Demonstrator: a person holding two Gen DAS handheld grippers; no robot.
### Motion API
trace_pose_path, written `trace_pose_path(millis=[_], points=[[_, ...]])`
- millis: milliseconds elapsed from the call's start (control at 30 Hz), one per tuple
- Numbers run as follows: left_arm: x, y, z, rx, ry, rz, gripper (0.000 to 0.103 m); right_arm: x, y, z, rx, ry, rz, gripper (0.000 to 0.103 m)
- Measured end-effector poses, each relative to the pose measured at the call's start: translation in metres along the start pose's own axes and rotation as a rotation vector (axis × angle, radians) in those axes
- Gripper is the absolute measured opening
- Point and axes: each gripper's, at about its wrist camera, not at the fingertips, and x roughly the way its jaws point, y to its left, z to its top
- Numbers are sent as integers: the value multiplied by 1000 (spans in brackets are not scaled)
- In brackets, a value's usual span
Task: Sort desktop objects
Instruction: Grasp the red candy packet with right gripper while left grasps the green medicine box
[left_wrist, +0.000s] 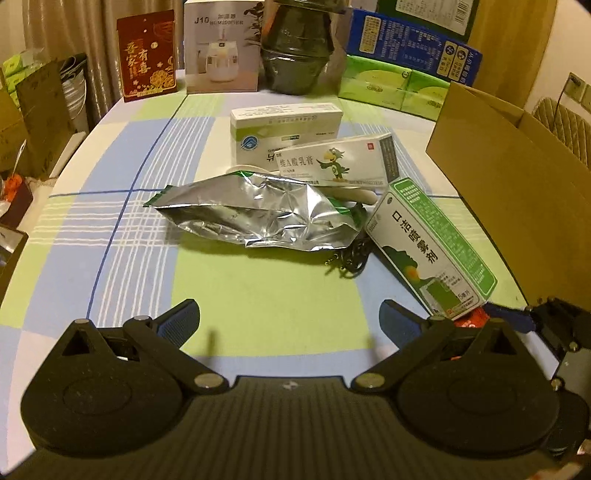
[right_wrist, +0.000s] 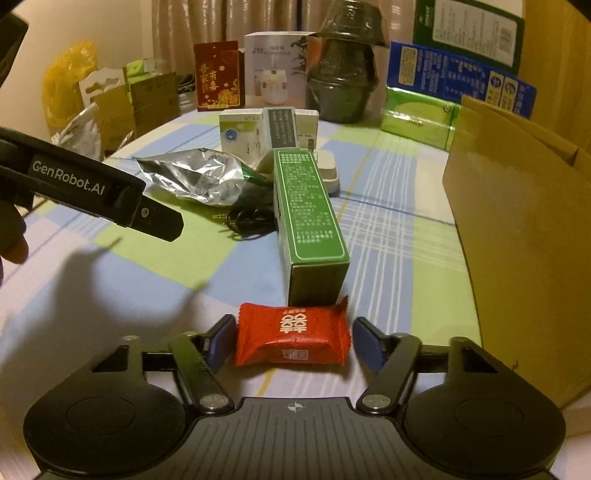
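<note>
Left gripper (left_wrist: 290, 321): low in the left wrist view, jaws spread wide, nothing between the blue pads, only bare checked tablecloth (left_wrist: 110, 229). In the right wrist view its black body comes in from the left edge.
Right gripper (right_wrist: 293, 343): bottom centre of the right wrist view, jaws about half open, one pad on either side of the red candy packet (right_wrist: 291, 334). The left pad sits just beside the wrapper's left end, and a small gap shows at the right end. I cannot tell whether the left pad touches it.
Red candy packet: lies flat on the cloth between the right gripper's fingers, just in front of the near end of the green box (right_wrist: 308, 218).
Green box: long green and white carton, lying lengthwise towards the camera in the middle of the right wrist view; at lower right in the left wrist view.
Foil bag (left_wrist: 258, 214): crumpled silver pouch at the centre of the left wrist view, lying flat.
Black cable (right_wrist: 251, 219): coiled on the cloth between the foil bag and the green box.
White medicine boxes (left_wrist: 284, 129): stacked behind the foil bag, the front one bearing a cartoon bird.
Cardboard box (right_wrist: 517, 229): open brown carton along the right edge of both views.
Back row: red packet (left_wrist: 147, 55), white humidifier carton (left_wrist: 221, 48), dark stacked bowls (left_wrist: 295, 48).
</note>
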Motion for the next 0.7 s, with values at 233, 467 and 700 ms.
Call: trace_pose_path(millis=[233,467,700], points=[[1,-1,0,-11,5,-14,102,-6,-7,0,42,7,-4,43],[3,-2,0,-19,7,-22,102,-18,-18,-3,60,5,-100,42],[3,-4,0,-18,4,-27,102,-8,-24,8,9,-37,-213,42]])
